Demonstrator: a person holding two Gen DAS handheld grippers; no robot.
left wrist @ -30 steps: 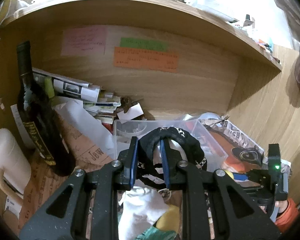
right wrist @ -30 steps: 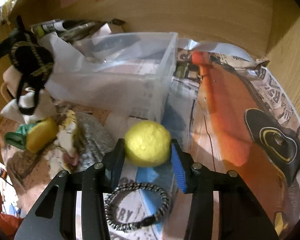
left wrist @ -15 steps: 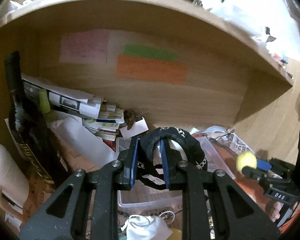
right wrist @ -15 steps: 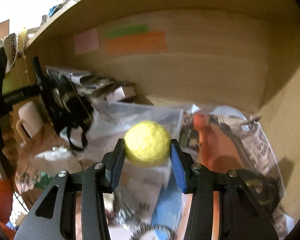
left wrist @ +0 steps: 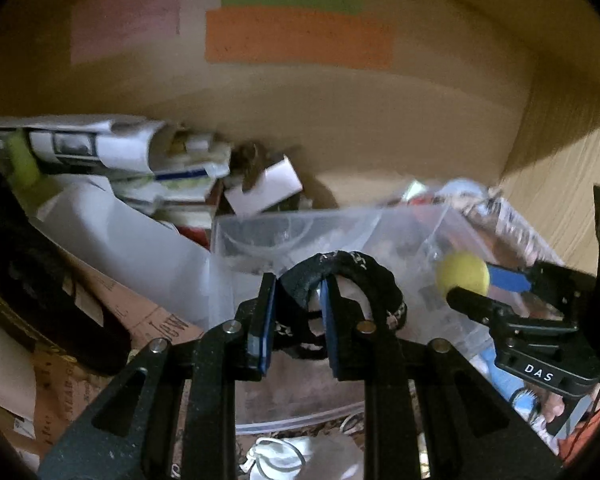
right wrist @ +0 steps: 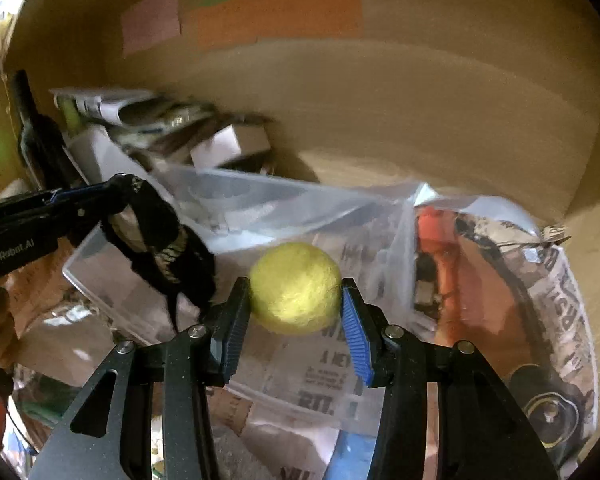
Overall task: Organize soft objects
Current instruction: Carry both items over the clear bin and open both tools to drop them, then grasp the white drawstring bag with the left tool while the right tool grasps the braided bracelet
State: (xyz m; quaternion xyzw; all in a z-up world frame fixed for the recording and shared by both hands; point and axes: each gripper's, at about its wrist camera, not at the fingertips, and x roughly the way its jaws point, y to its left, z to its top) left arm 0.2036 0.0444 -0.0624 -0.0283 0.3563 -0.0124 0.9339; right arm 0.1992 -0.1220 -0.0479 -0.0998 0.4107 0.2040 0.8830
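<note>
The main risk is a miss at the drop. The clear plastic bin [right wrist: 260,216] has thin, see-through walls that are hard to read in this blurred view, so a release too near its rim could send the yellow ball [right wrist: 295,287] rolling off onto the newspaper [right wrist: 500,280] at the right of the frame. The black headband [left wrist: 340,280] could also snag: its loose straps hang below the pads and might catch on the bin's edge or on the other tool, since the two grippers are near each other over the same bin.

The right gripper [right wrist: 296,316] is closed on the yellow ball, which sits squarely between its blue pads at the centre of the frame, above the bin's near side. The left gripper [left wrist: 298,320] is clamped on the black headband, whose padded loop arches over the fingertips at lower centre, in front of the bin. Whether either item is fully over the opening I cannot tell.
</note>
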